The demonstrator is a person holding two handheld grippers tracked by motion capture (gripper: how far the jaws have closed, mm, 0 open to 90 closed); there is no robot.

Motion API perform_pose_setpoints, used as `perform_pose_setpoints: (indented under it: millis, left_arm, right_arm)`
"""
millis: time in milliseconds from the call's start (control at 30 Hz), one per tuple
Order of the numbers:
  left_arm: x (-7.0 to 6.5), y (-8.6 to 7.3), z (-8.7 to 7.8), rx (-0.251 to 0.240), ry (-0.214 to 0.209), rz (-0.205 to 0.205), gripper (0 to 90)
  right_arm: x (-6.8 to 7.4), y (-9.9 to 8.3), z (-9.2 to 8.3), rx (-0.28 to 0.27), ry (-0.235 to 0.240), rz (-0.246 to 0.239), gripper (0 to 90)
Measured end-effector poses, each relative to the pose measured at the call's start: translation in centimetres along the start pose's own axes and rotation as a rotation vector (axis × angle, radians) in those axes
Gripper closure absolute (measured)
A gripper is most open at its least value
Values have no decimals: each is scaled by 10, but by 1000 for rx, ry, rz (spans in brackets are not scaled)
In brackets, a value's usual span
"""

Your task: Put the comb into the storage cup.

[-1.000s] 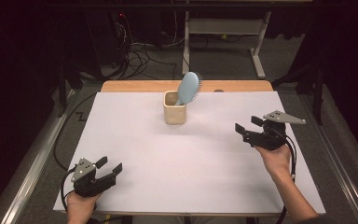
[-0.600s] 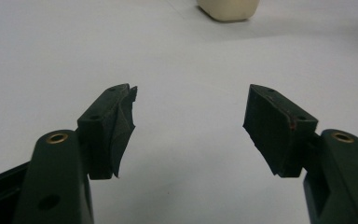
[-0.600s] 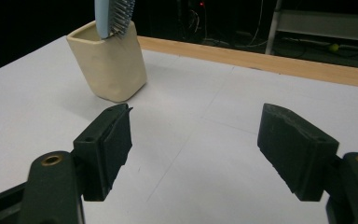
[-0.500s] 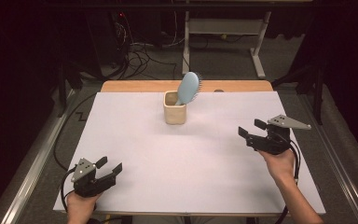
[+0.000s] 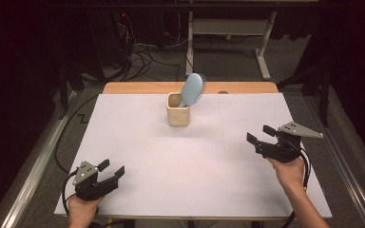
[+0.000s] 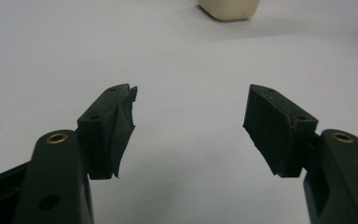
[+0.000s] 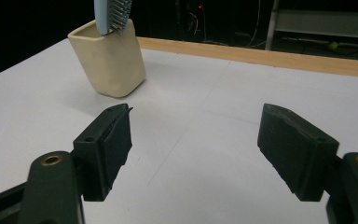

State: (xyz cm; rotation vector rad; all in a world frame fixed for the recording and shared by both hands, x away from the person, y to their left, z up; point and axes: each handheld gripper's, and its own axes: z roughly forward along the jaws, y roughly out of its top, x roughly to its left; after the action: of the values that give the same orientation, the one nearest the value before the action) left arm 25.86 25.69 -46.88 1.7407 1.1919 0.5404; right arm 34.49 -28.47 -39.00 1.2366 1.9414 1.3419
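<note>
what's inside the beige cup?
A light blue hairbrush stands in the beige cup, head up and leaning right over the rim, bristles facing right. Its handle goes down inside; the cup wall hides the lower end and anything else in there.

We are in what looks like a lab or test room. A plain white sheet covers the worktop (image 5: 138, 142), whose wooden edge shows at the back. At the top of the frame, loose cables (image 5: 142, 57) sprawl over grey carpet, beside a white desk frame (image 5: 228, 28), all in darkness.
</note>
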Motion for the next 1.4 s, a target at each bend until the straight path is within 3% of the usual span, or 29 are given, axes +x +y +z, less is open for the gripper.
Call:
perform_pose_setpoints:
  millis: [1400]
  left_arm:
    - [0,-1,3,13,2,-5,336]
  right_arm:
    - [-10,-35,-31,-42,6,67,261]
